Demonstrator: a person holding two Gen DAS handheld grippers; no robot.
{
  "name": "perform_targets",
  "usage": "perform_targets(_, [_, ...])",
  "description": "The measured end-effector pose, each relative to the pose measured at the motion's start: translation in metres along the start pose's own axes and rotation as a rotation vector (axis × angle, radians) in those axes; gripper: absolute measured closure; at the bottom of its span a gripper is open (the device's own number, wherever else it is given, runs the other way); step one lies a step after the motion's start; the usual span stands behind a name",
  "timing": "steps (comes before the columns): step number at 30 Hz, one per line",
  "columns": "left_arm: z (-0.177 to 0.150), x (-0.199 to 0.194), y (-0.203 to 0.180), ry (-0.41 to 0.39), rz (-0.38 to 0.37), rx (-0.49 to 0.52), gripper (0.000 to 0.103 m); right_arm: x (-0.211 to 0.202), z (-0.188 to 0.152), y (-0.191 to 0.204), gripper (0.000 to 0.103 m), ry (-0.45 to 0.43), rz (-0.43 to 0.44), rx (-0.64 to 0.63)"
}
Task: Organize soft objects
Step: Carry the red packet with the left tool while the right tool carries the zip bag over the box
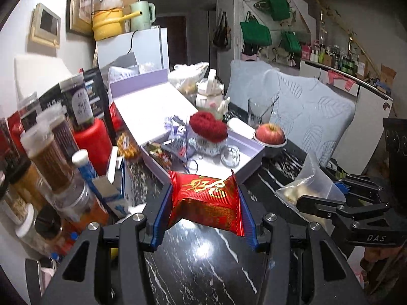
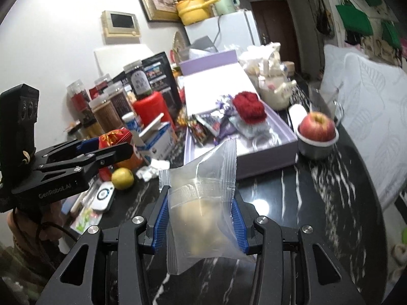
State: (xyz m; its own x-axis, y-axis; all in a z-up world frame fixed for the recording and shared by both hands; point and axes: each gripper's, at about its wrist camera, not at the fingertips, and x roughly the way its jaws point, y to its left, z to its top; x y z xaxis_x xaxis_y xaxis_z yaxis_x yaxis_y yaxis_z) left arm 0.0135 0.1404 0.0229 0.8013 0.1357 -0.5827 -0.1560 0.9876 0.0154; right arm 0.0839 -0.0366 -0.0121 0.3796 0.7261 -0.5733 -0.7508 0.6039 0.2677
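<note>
My left gripper [image 1: 204, 198] is shut on a red snack packet [image 1: 206, 200] with gold writing, held above the black marble table in front of the open lilac box [image 1: 250, 162]. My right gripper [image 2: 201, 203] is shut on a clear bag of pale pastry [image 2: 201, 211], also held above the table before the box [image 2: 267, 162]. The box holds a red knitted piece [image 1: 208, 125] on a pale cloth, purple wrappers [image 1: 175, 137] and small packets. Each gripper shows in the other's view: the right gripper [image 1: 318, 203] and the left gripper [image 2: 112, 152].
Jars, a red bottle [image 1: 91, 139] and cartons crowd the table's left side. An apple in a metal bowl [image 1: 270, 133] stands right of the box, with a glass and a teapot [image 1: 211, 96] behind. A yellow-green fruit [image 2: 122, 178] lies at the left. Padded chairs [image 1: 313, 111] stand at the right.
</note>
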Motion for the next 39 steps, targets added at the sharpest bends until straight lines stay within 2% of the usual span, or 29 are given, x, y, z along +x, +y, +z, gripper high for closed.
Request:
perform_targets(12, [0.051, 0.027, 0.014, -0.058, 0.008, 0.003, 0.054, 0.025, 0.067, -0.011, 0.059, -0.04, 0.006, -0.05])
perform_targets(26, [0.107, 0.107, 0.045, -0.059, 0.055, -0.002, 0.054, 0.101, 0.142, -0.045, 0.059, -0.048, -0.009, -0.085])
perform_targets(31, [0.12, 0.135, 0.053, -0.05, 0.065, -0.004, 0.054, 0.129, 0.162, -0.055, 0.059, -0.048, -0.006, -0.095])
perform_targets(39, [0.135, 0.173, 0.068, -0.07, 0.13, -0.042, 0.054, 0.172, 0.184, -0.071, 0.059, -0.036, 0.005, -0.086])
